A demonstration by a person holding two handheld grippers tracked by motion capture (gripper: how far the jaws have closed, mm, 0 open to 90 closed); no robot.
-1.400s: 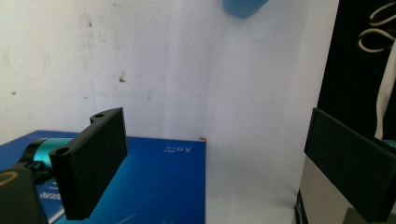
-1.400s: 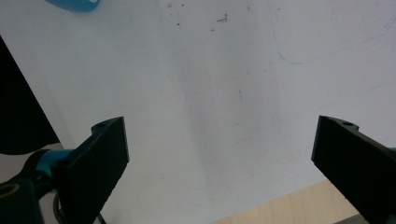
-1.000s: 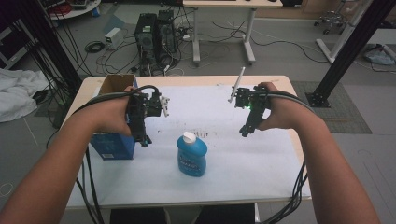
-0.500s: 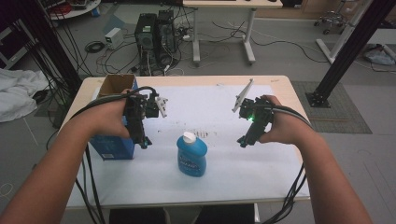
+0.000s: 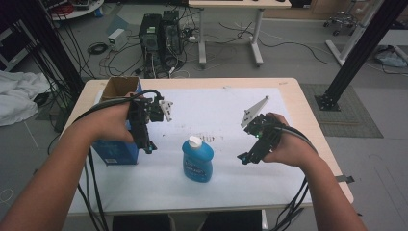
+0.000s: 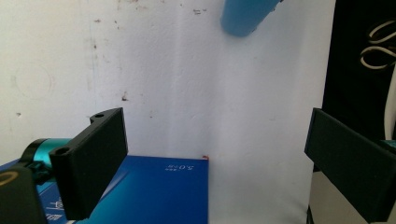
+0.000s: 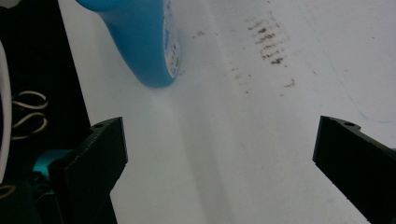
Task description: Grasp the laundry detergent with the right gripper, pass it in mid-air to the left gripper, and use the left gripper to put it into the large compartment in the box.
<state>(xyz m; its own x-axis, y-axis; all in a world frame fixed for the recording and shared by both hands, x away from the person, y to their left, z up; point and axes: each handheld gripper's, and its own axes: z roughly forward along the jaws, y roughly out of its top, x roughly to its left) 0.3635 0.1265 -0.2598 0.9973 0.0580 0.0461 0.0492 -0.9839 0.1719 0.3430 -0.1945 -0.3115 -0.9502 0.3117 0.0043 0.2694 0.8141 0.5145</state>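
in the high view, a table (image 5: 317,144) with a wood edge has a white sheet (image 5: 211,110) on top, with small brown marks near the middle. the floor behind it is grey, with two dark computer boxes (image 5: 161,33), lots of wires, a second table and black metal legs. a white cloth (image 5: 17,94) lies on the floor at the left. a blue bottle (image 5: 197,160) with a white cap stands upright in the middle of the sheet, cap end up. a blue box (image 5: 118,151) with an open brown top stands at the left edge. the left gripper (image 5: 148,147) is in the person's left hand, just beside the box, tips down toward the sheet. the right gripper (image 5: 244,158) is in the right hand, to the right of the bottle and apart from it, tips slanting down toward the bottle side.

in the left gripper view, the two black jaws stand wide apart with nothing between them. the white sheet is under them. a corner of the blue box (image 6: 154,191) lies low by the left jaw. the bottom of the blue bottle (image 6: 245,16) shows at the top.

in the right gripper view, the jaws are spread wide too, and hold nothing. the sheet with its brown marks lies under them. the blue bottle (image 7: 140,42) is at the top left, well apart from the jaws, and its base rests on the sheet.
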